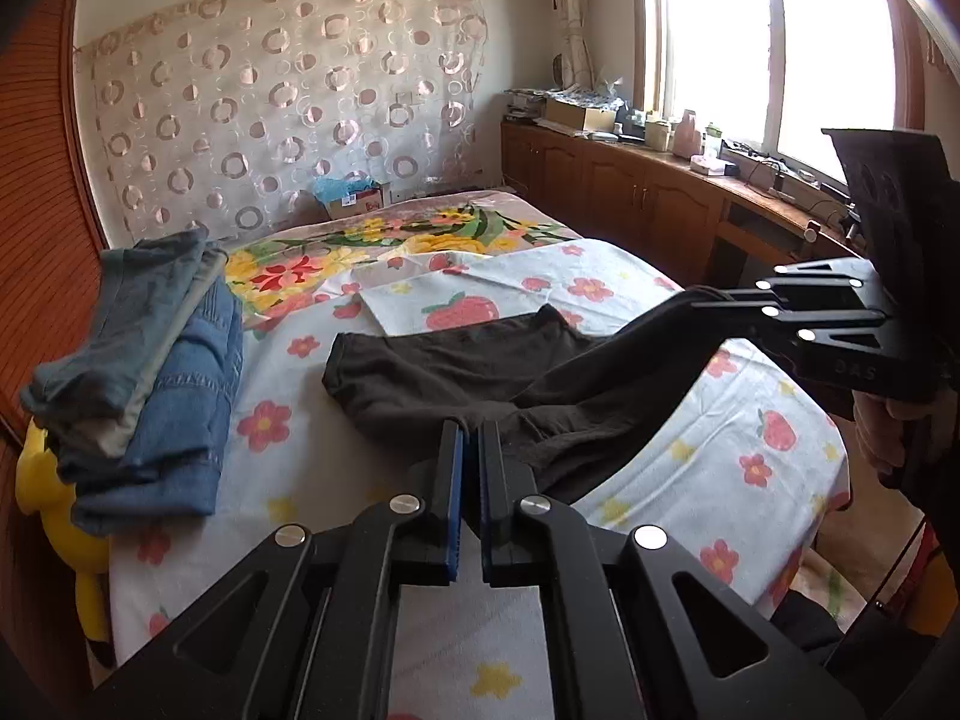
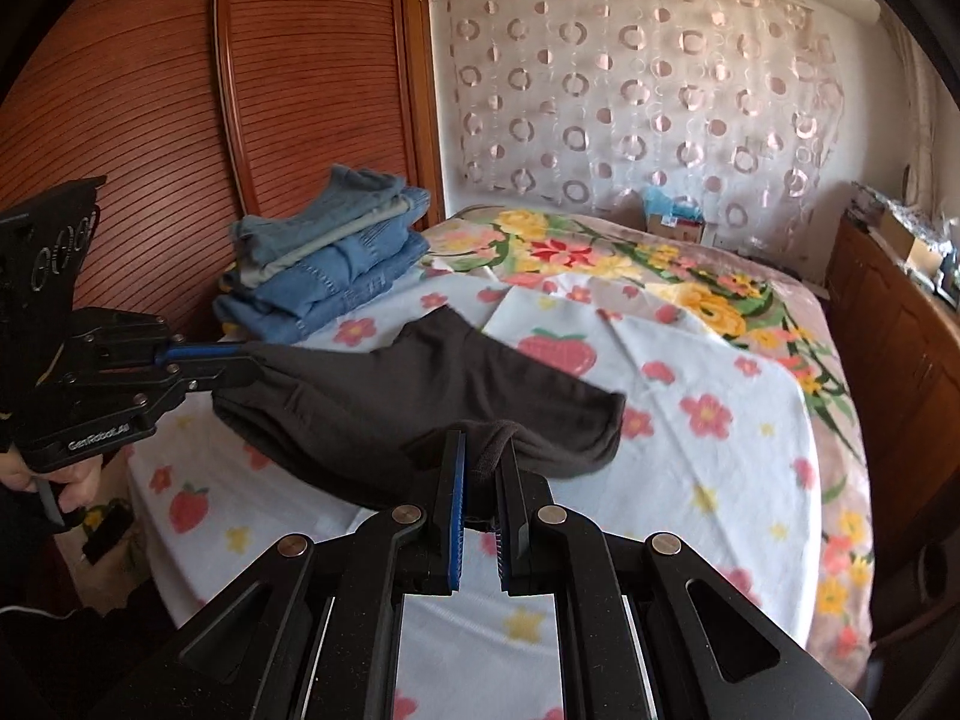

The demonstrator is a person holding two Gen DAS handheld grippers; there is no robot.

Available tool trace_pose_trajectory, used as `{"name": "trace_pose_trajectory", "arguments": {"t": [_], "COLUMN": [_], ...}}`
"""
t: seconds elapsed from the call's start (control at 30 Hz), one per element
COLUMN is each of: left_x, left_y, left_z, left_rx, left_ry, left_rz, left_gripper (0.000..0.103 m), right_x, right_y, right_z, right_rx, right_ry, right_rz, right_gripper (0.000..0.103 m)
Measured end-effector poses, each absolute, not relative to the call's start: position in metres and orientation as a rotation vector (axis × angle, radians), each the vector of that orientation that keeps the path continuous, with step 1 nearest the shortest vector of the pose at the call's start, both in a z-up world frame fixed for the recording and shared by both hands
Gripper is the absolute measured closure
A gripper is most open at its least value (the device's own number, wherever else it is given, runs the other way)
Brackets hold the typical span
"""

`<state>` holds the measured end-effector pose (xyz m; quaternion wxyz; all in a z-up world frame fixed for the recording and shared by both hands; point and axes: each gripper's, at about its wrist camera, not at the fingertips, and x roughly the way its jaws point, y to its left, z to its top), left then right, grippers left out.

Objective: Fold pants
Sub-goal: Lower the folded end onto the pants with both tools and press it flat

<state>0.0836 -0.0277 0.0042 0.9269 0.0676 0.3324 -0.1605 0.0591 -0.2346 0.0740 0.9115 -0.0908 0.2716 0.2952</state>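
Dark brown pants (image 1: 480, 378) lie partly on the strawberry-print bed sheet (image 1: 750, 420), with their near edge lifted. My left gripper (image 1: 471, 432) is shut on one end of that edge; it also shows in the right wrist view (image 2: 246, 360). My right gripper (image 2: 480, 450) is shut on the bunched other end, and it shows in the left wrist view (image 1: 690, 300) at the right, pulling the cloth up off the bed. The pants (image 2: 420, 396) hang stretched between the two grippers.
A stack of folded jeans (image 1: 156, 360) sits at the bed's left edge by a wooden wardrobe (image 2: 150, 120). A yellow toy (image 1: 54, 516) lies beside it. A cardboard box (image 1: 354, 198) stands at the bed's head. Wooden cabinets (image 1: 630, 192) with clutter line the window side.
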Motion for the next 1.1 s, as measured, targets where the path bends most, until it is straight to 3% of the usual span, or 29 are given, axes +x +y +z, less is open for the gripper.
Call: {"name": "trace_pose_trajectory", "arguments": {"t": [0.57,1.1], "left_x": [0.029,-0.005], "left_y": [-0.027,-0.032], "left_z": [-0.046,-0.039], "left_rx": [0.073,0.058], "left_ry": [0.756,0.729], "left_rz": [-0.349,-0.379], "left_gripper": [0.098,0.098], "right_x": [0.005,-0.019], "right_y": [-0.26,-0.261], "right_z": [0.04,0.046], "right_rx": [-0.074,-0.068], "right_ry": [0.641,0.617], "right_rz": [0.615,0.629], "right_gripper": [0.095,0.095]}}
